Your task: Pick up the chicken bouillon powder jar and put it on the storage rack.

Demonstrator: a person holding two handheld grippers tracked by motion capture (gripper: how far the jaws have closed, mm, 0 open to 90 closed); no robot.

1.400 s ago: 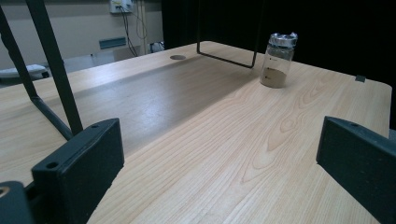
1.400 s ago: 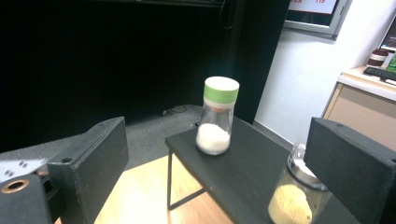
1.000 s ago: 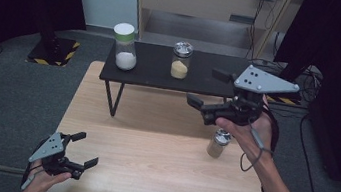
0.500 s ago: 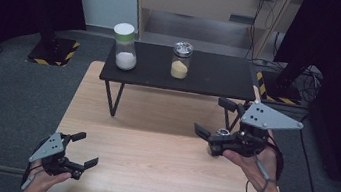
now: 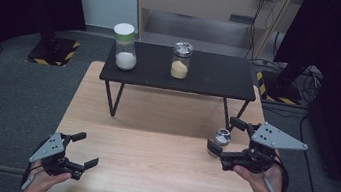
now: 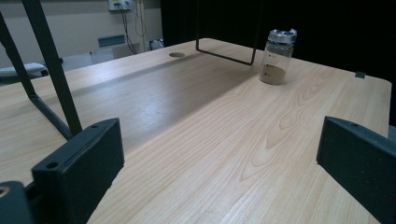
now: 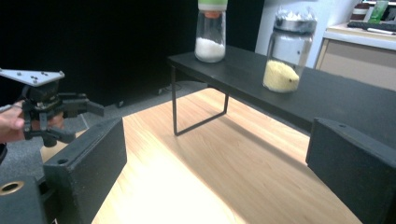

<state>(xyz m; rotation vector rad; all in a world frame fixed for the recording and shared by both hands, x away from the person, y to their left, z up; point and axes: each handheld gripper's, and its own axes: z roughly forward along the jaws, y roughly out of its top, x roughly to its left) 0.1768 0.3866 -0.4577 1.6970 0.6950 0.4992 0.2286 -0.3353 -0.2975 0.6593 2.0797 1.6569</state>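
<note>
Small glass jar (image 5: 220,138) upright on wooden table (image 5: 149,163), just left of right gripper (image 5: 225,138); jaws apart, just been opening, nothing between. Left gripper (image 5: 81,150) near-left, jaws apart, empty.

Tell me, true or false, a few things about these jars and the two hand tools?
1. Two jars stand on the black shelf. True: a green-lidded jar of white powder and a silver-lidded jar of yellow powder.
2. The small jar stands on the black shelf. False: it stands on the wooden table.
3. The right tool is open. True.
4. The left tool grips a jar. False: it is open and empty.
5. The small jar lies on its side. False: it stands upright.
</note>
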